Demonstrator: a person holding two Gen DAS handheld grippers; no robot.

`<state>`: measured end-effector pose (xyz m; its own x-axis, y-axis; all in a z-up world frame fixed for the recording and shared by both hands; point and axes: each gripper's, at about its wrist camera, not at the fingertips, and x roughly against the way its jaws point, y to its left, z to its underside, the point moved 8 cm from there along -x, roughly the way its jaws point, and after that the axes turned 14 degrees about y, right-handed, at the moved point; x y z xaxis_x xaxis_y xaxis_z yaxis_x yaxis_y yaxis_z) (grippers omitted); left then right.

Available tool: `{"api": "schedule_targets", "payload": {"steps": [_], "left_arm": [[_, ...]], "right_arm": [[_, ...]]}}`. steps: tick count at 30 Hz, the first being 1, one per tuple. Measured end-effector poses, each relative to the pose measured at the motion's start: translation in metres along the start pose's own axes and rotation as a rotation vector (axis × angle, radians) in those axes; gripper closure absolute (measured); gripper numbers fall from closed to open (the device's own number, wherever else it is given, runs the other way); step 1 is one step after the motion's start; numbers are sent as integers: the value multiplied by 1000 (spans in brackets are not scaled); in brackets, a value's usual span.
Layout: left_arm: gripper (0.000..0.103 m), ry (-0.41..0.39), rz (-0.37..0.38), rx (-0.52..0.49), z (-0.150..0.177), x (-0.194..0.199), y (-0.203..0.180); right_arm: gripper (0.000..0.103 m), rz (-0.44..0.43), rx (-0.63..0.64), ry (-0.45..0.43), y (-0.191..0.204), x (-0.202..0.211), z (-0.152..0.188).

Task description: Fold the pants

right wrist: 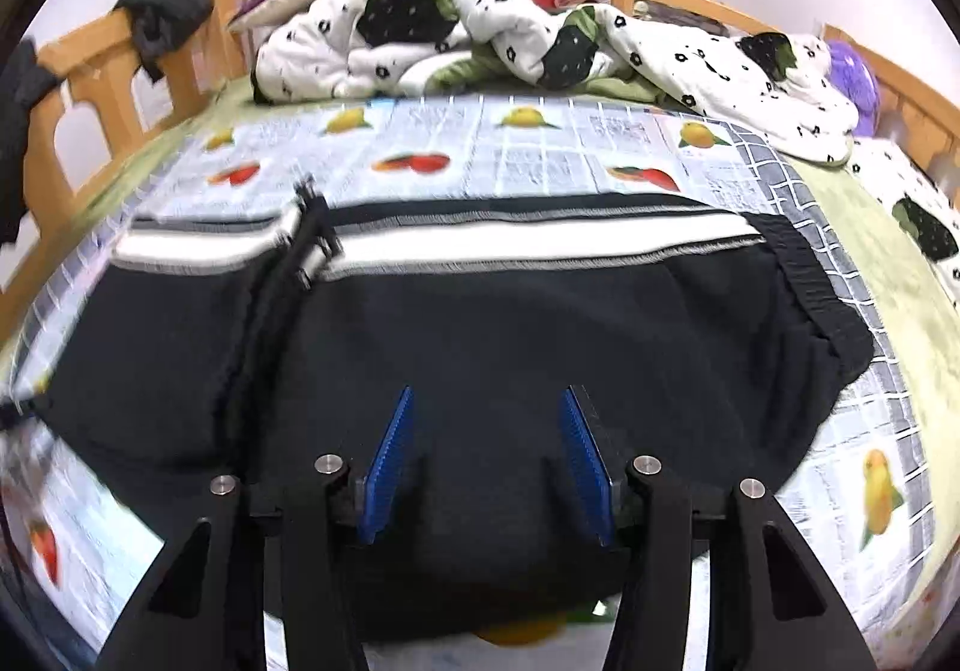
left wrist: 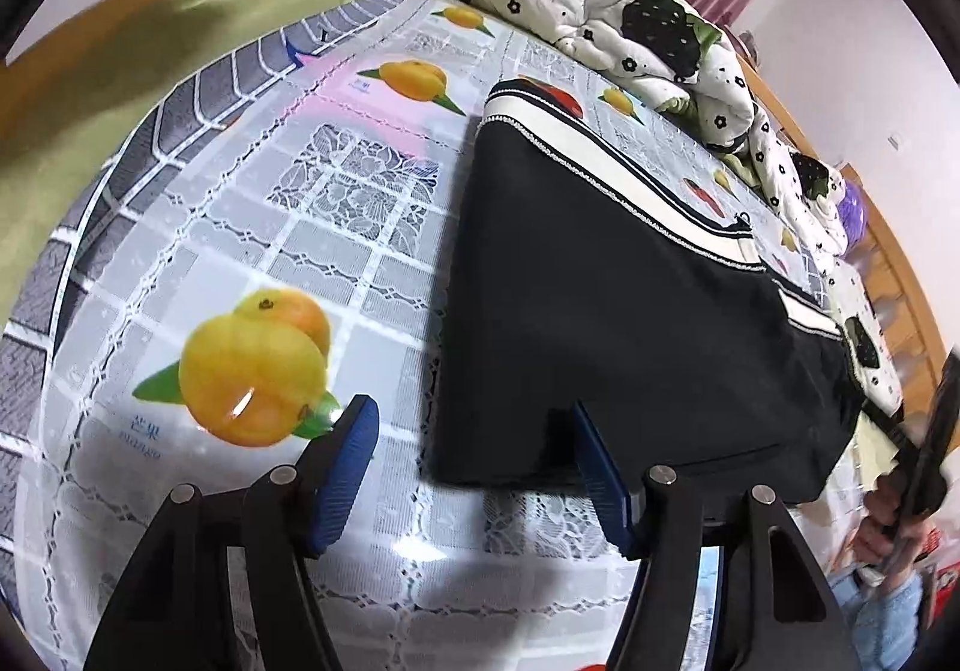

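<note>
- Folding in progress: black fabric pants with a white side stripe (right wrist: 456, 329) lie flat on the glossy fruit-print plastic cloth (left wrist: 252, 227) covering the bed, doubled leg over leg by the look of it, stripe along the far edge.
- Left gripper (left wrist: 474, 467): blue ribbed pads wide apart, holding nothing. It hovers at the near corner of the pants; one pad over cloth, the other at the fabric edge.
- Right gripper (right wrist: 486, 461): pads spread, nothing between them, poised over the middle of the black fabric.
- Elastic waistband (right wrist: 822, 299) sits at the right end in the right wrist view.
- Judgement: lengthwise fold looks done, crosswise fold not yet.
- Next move calls for both tools pinching one end's corners, both layers together, then carrying it over to the other end.
- White flower-print quilt (right wrist: 540, 41) bunched beyond, well clear.
</note>
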<state>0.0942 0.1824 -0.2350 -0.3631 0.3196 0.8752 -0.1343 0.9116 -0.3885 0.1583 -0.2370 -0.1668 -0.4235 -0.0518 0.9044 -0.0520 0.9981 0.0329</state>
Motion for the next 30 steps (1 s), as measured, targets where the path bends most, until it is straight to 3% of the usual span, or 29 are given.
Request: {"api": "schedule_targets", "payload": {"steps": [2,6,8,10,11,14,19,20,21,23,25,27,29,30], "left_arm": [[41,-5,-9,-15,-3,-3,-2],[41,-1,-4,-18,-6,-4,-3],[41,-1,7,-13,-7,-3,-1],[41,-5,1,-11,-6,-1,1],[41,-8,-1,-12,-6,0,2],[41,-5,34,-2,-4,3,4],[41,2,84,23,-4,4,7],[41,5,91,27,-4,4,7],[41,6,96,29,-4,3,7],[41,10,101,28,-4,2,6],[41,12,96,19,-4,1,5],[41,14,88,7,-4,1,3],[41,11,84,-3,-3,3,2],[41,8,82,-6,-2,3,2]], "right_arm": [[53,-162,-21,-2,21,5,-7],[53,-354,1,6,63,9,-15],[57,-361,22,39,82,-1,-12],[94,-340,56,81,97,-15,-2],[98,-311,70,116,101,-26,6],[98,-275,62,146,99,-42,24],[91,-381,45,143,93,-25,25],[86,-402,35,139,91,-22,22],[74,-431,25,138,91,-21,19],[63,-450,3,135,94,-25,13],[64,-429,23,180,103,-39,13],[76,-369,31,256,108,-63,22],[84,-346,67,211,110,-59,22],[85,-392,80,187,112,-46,21]]}}
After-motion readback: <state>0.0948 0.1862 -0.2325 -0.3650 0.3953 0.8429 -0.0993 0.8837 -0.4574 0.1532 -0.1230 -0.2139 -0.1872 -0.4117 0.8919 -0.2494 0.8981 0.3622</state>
